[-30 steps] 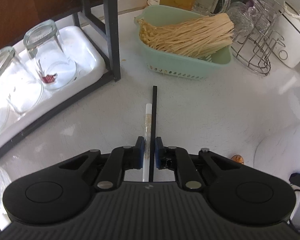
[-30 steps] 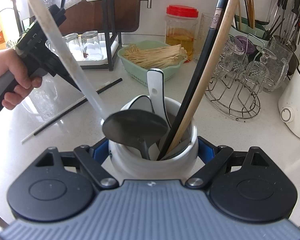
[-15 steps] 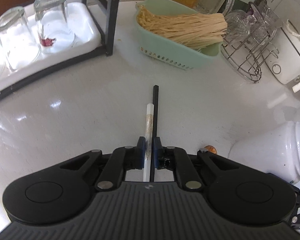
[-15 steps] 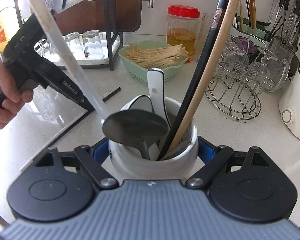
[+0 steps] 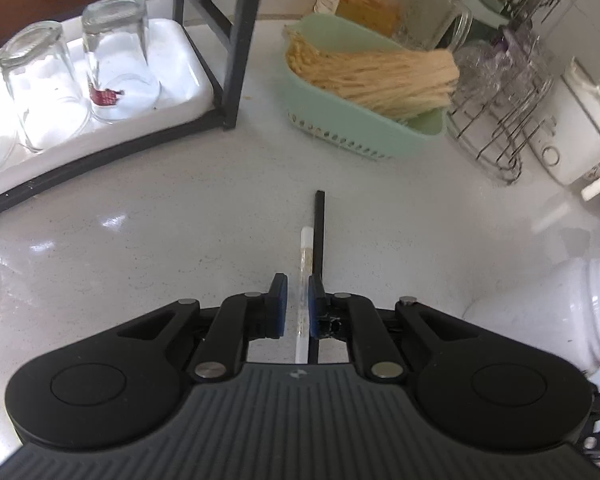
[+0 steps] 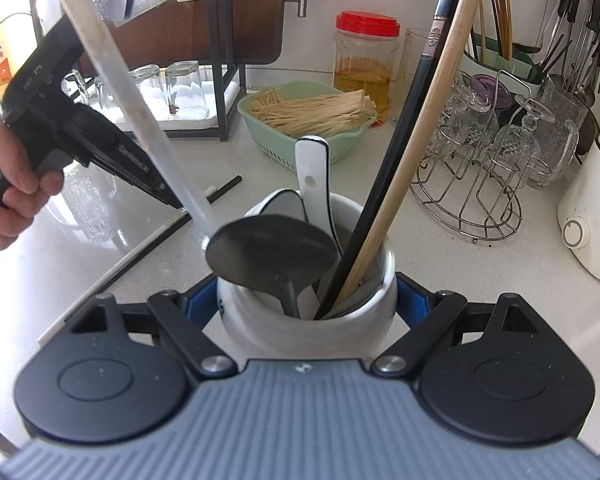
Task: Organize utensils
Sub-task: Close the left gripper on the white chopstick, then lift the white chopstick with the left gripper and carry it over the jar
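On the pale speckled countertop (image 5: 188, 248), a black chopstick (image 5: 320, 236) and white chopstick (image 5: 305, 256) lie between the left gripper (image 5: 296, 300), whose jaws stand slightly apart, left pad clear. Only the right view shows the right gripper (image 6: 306, 304) clamping the white ceramic utensil jar (image 6: 300, 328); its base is hidden.

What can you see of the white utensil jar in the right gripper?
White, glossy, ceramic-looking utensil jar, round with a bulging shoulder. It is upright, its base hidden by the gripper body; blue pads of the right gripper press its two sides. Inside lean a black spoon, a white spoon, a black chopstick and a wooden stick.
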